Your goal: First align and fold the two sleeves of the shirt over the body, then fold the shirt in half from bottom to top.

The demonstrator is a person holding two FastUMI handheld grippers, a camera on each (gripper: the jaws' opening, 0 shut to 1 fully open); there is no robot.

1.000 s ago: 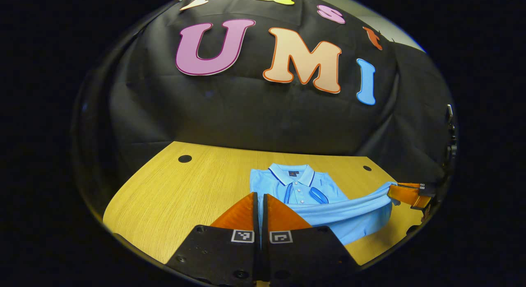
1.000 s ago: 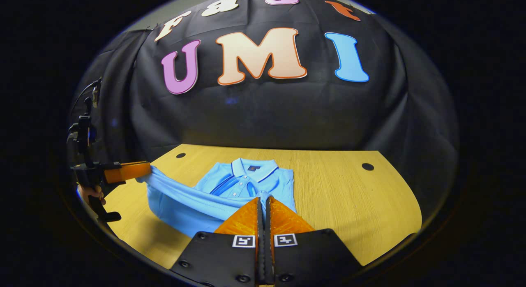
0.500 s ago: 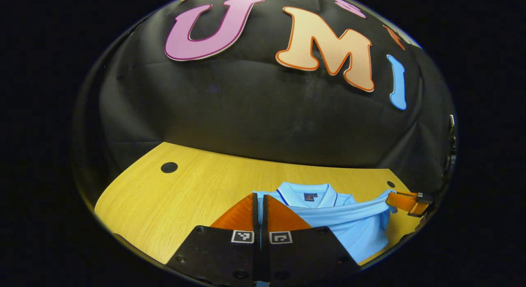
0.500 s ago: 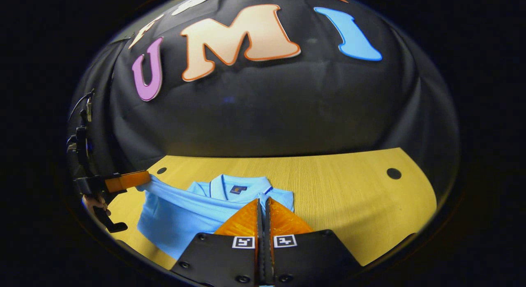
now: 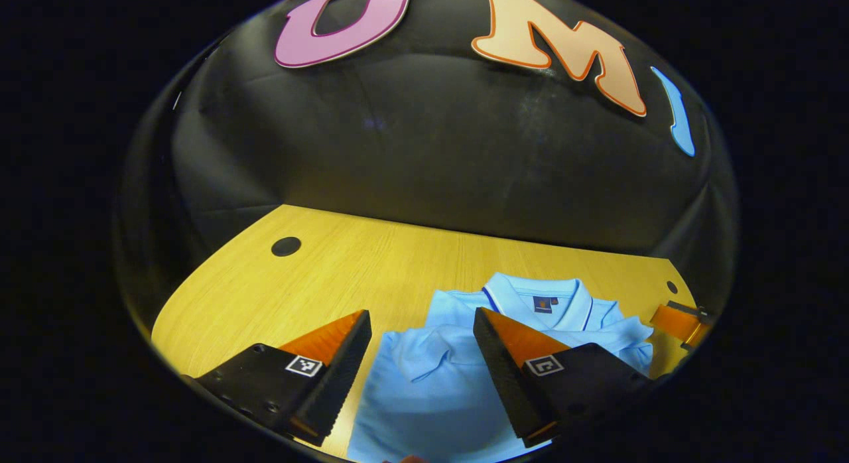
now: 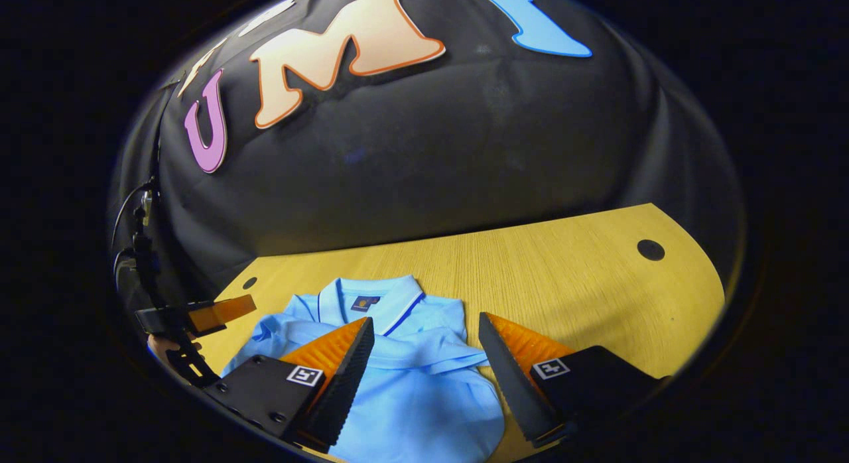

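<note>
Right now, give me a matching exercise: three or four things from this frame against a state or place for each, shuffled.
Things:
1. left gripper
2. shirt
3. collar
4. table

States or places:
A. wooden, with round dark holes
B. open, above the cloth
C. light blue, folded, lying flat
D. at the shirt's far end, toward the wall

Pairs: 1-B, 2-C, 3-D, 4-A
</note>
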